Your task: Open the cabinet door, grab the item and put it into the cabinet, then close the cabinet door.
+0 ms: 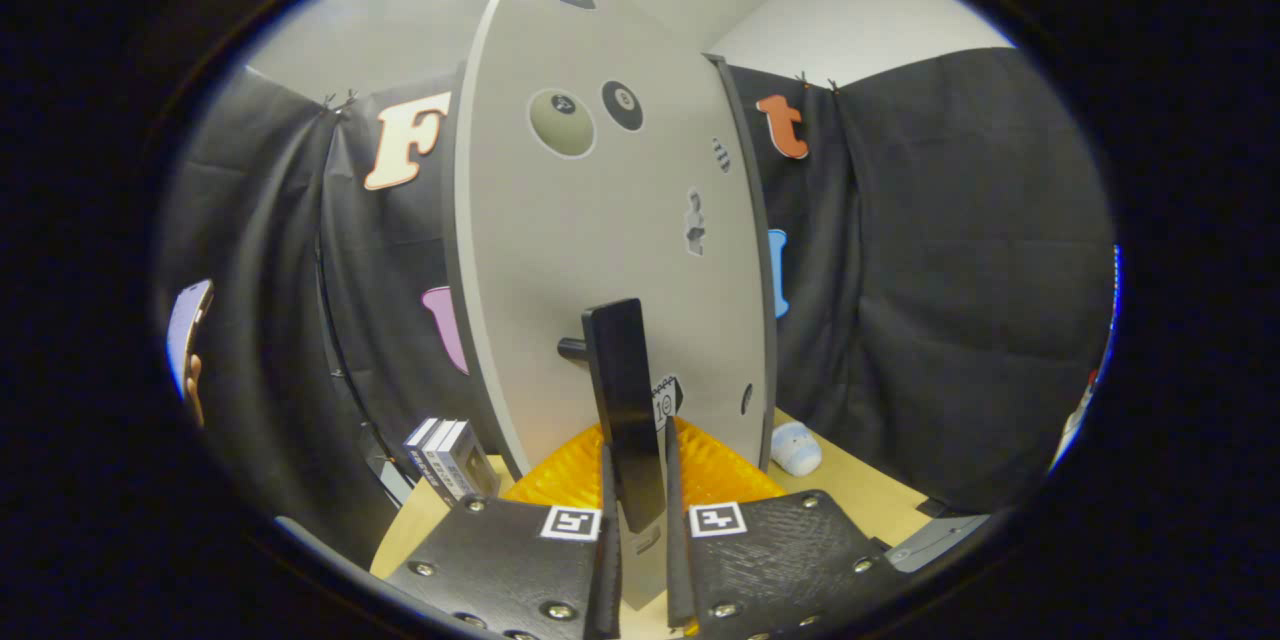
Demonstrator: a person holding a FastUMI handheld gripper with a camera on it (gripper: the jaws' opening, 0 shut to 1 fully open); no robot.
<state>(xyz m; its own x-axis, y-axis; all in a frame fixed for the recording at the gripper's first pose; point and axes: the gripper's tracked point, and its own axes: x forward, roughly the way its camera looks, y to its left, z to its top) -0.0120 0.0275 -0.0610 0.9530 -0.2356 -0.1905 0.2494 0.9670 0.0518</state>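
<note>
The jaws are nearly closed on the black handle [625, 400] of the cabinet door [600, 250], gripping it to swing the door; the white item [796, 448] waits on the bench [860, 490] beside the cabinet.

Recording booth: black cloth wall [930, 250], stickered cabinet door [600, 250] on a wooden table [860, 490]

The wooden bench [860, 495] carried the white cabinet [600, 250], standing upright. Left of it sat a small box [452, 460]. To its right lay a little white object [796, 448], near the cabinet's corner.
</note>
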